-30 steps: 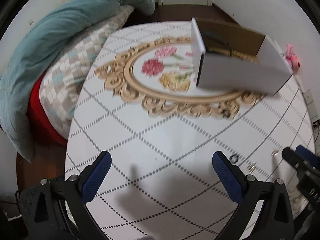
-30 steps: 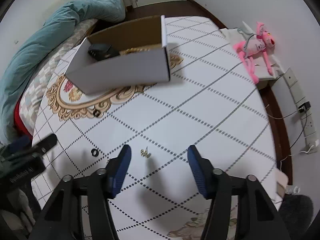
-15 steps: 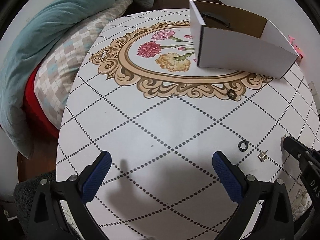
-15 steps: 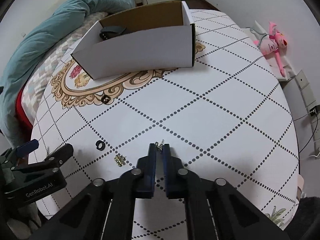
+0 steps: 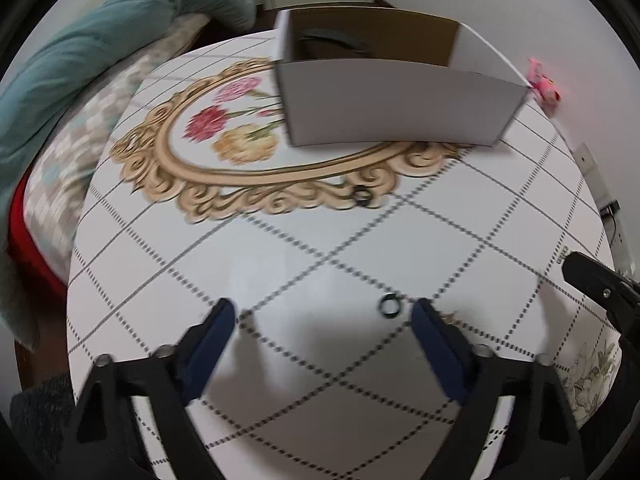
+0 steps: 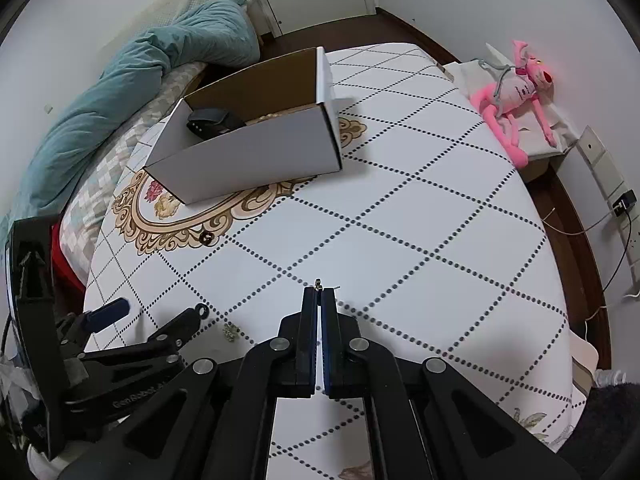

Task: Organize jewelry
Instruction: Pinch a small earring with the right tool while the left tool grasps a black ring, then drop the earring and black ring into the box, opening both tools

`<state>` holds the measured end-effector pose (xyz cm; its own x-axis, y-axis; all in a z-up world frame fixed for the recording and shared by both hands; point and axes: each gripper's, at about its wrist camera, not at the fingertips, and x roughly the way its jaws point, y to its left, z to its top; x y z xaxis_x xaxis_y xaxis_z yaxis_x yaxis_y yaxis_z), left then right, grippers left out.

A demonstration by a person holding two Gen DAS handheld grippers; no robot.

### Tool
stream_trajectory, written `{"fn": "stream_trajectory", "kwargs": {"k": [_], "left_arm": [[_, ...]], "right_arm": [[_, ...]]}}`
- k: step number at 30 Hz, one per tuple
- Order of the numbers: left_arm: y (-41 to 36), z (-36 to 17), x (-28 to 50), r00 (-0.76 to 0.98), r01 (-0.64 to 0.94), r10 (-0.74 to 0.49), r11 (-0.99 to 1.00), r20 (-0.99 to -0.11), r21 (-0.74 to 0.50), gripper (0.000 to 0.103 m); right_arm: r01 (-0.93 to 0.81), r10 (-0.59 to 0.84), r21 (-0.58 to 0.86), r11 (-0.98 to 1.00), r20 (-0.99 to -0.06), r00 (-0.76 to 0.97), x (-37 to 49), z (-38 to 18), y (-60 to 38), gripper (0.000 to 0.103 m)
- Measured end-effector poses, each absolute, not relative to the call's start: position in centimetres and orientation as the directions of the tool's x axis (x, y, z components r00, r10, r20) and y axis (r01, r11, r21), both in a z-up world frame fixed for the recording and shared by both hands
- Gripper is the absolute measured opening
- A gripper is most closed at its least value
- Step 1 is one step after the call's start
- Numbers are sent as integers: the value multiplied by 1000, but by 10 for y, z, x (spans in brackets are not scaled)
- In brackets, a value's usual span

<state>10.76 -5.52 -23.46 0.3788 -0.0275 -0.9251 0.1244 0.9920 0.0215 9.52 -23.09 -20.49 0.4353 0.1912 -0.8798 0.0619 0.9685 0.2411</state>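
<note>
A white cardboard box (image 6: pixel 256 156) stands on the patterned table (image 6: pixel 400 208), with a black strap-like item (image 6: pixel 212 120) inside. My right gripper (image 6: pixel 319 292) is shut on a small gold earring (image 6: pixel 318 283) that pokes out of its tips just above the table; its tip also shows in the left wrist view (image 5: pixel 574 266). My left gripper (image 5: pixel 324 316) points down at the table and its jaws are closing. A black ring (image 5: pixel 390 305) lies between them near the right finger, untouched. A second black ring (image 5: pixel 360 196) rests on the gold ornament. Another gold earring (image 6: pixel 230 332) lies between both grippers.
A teal duvet (image 6: pixel 160 64) and checked pillow (image 5: pixel 60 168) lie beside the table's left edge. A pink plush toy (image 6: pixel 516 88) sits on a side stand at the right. Wall sockets and cables (image 6: pixel 618 204) are further right.
My right gripper went from half open to shut on the gold earring. My left gripper slid over to the black ring, which now lies between its narrowing jaws.
</note>
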Motion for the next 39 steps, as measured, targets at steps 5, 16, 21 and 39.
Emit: {"fn": "stream_trajectory", "kwargs": {"k": [5, 16, 21, 39], "left_arm": [[-68, -235, 108, 390, 167, -49, 986, -919, 18, 48], [-70, -233, 115, 392, 191, -92, 981, -915, -16, 9], [-63, -224, 112, 397, 176, -120, 983, -910, -53, 9], [-48, -105, 204, 491, 169, -285, 958, -823, -231, 9]], "right_arm": [[71, 197, 251, 965, -879, 434, 89, -207, -236, 2], [60, 205, 258, 964, -870, 448, 86, -200, -233, 2], [57, 218, 274, 960, -858, 465, 86, -192, -235, 2], [-53, 304, 337, 940, -758, 578, 173, -106, -227, 2]]}}
